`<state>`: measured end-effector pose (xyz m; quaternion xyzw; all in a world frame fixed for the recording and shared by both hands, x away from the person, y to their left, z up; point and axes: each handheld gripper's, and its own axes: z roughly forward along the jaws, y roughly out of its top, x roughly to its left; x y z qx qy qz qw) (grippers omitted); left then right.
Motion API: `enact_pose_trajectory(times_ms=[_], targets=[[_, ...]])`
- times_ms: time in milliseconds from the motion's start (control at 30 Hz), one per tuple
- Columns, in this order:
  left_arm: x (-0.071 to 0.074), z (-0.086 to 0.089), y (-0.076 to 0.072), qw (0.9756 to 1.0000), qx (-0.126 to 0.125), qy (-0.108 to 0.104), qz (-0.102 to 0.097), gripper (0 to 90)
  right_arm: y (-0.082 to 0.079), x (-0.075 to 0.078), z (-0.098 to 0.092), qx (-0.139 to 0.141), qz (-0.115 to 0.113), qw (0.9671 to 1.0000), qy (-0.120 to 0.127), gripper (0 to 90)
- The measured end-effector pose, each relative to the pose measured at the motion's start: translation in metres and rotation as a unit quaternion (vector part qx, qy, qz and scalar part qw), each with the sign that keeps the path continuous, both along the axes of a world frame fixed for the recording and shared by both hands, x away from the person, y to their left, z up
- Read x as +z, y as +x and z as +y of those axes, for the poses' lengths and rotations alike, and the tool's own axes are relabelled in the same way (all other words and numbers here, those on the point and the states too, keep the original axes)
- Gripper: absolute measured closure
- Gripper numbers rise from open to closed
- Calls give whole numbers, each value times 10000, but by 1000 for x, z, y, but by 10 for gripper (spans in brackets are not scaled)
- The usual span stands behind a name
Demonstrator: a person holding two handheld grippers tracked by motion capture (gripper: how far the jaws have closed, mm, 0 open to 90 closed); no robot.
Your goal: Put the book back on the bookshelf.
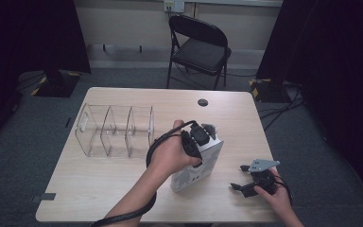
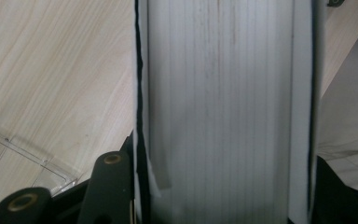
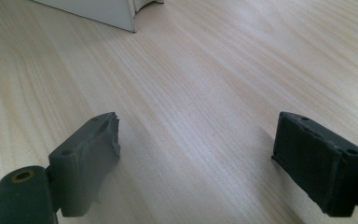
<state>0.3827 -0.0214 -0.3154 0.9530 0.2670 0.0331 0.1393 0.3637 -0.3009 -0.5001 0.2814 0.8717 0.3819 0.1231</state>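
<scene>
A thick white and grey book (image 1: 196, 169) stands upright on the wooden table (image 1: 123, 189), tilted slightly. My left gripper (image 1: 199, 138) comes down on its top edge and is shut on it. In the left gripper view the book's page edges (image 2: 223, 102) run up between the two black jaws, which press on its covers. My right gripper (image 1: 238, 177) rests low on the table to the right of the book, open, with nothing between its fingers (image 3: 91, 149). A corner of the book (image 3: 102, 11) lies at the far left of the right gripper view.
A clear plastic organizer (image 1: 116, 130) with several compartments stands left of the book; its edge (image 2: 23, 154) lies near the left jaw. A black grommet (image 1: 203, 102) sits at the table's far side. A folding chair (image 1: 201, 47) stands behind the table.
</scene>
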Motion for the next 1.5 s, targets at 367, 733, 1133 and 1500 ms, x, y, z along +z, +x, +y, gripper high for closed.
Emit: enact_pose_trajectory(times_ms=[367,733,1133,1500], targets=[[13,11,-2,9995,186,74,236,534,0,0,0,18,17,10000,10,133],[22,29,-7,9988,411,94,233,535,0,0,0,20,11,10000,9,133],[28,50,-10,9979,582,77,264,534,0,0,0,19,14,10000,8,133],[29,70,-14,9968,722,32,338,534,0,0,0,18,15,10000,9,133]])
